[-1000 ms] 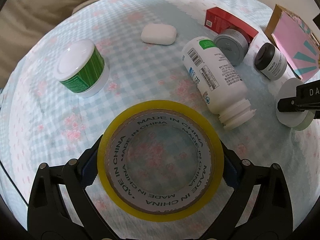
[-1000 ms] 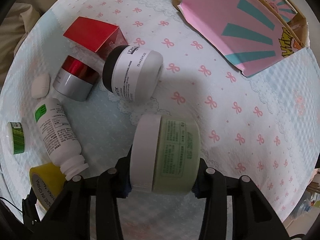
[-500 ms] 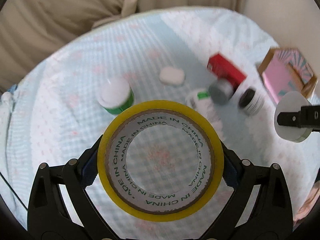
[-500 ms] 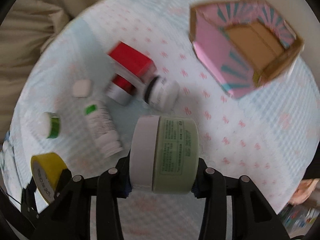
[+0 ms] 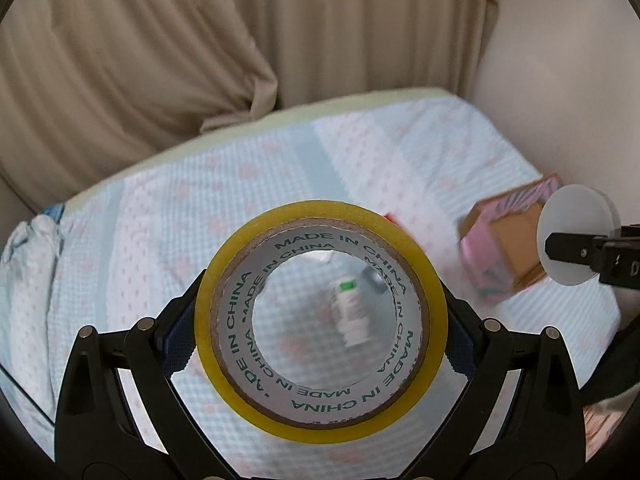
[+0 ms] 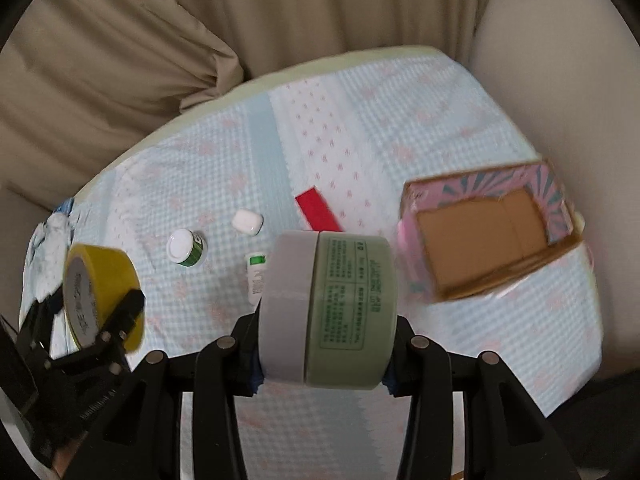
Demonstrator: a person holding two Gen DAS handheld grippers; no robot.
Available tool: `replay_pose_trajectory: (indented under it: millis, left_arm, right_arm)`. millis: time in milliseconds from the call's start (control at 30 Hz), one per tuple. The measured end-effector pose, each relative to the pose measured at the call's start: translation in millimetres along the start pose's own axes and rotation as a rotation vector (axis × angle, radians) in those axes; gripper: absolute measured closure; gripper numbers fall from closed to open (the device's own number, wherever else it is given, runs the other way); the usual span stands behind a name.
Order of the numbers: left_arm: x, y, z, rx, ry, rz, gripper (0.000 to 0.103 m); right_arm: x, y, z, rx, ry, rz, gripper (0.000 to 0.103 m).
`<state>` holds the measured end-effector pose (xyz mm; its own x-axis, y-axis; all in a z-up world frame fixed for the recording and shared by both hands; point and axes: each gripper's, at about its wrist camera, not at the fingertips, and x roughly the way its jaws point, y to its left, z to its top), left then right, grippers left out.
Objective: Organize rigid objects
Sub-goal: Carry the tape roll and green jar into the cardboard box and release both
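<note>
2 grippers each carry 1 item, lifted clear of the bed so that both can travel at once, probably toward the same container. Nearest in the right wrist view, the right gripper (image 6: 326, 360) is clamped on a pale green jar with a white lid (image 6: 328, 312), held sideways at lower centre; its pads press the lid face and the base, the flat ends, which likely gives a steadier hold than the curved wall would. In the left wrist view the left gripper (image 5: 320, 340) is closed on a yellow roll of packing tape (image 5: 324, 368), pads squeezing opposite sides of the outer rim so the hollow core faces the camera. Below and beyond, on the blue checked bedspread (image 6: 480, 340), the unsorted items lie near one another at centre frame: a white bottle with a green label (image 6: 256, 276) on its side, a small green jar with a white lid (image 6: 185, 246), a white earbud case (image 6: 248, 222) and a red box (image 6: 318, 210). Right of these, well apart, sits the pink cardboard box (image 6: 488, 236), open side up and empty, seemingly the place meant for everything. Farthest back, beige curtains (image 6: 160, 40) hang behind the bed.
</note>
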<state>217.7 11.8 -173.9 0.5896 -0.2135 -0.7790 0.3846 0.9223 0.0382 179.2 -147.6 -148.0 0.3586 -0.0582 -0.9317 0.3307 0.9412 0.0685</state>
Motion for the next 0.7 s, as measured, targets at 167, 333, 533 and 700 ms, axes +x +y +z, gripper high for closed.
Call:
replay_pose_trajectory:
  millis: [167,333,533,700]
  left_arm:
    - [-25.6,-54.2,24.4,-0.028,-0.038,0.017,0.006]
    - [-29.1,-121.4,42.4,-0.091,-0.029,0.022,0.006]
    - [-1.2,-205.6,58.7,-0.142,0.021,-0.010,0.006]
    - [42.2,-267.2,65.4,-0.126,0.090,-0.043,0.006]
  right_arm:
    - [-27.4,-53.0,13.6,-0.098,-0.021,0.045,0.063]
    - [-34.5,-124.0,28.4,-0.180,0.015,0.083,0.063]
    - [-17.0,-213.4,51.6,-0.253,0.076,0.072,0.063]
    - [12.9,-272.9,70.3,-0.256,0.142,0.075,0.063]
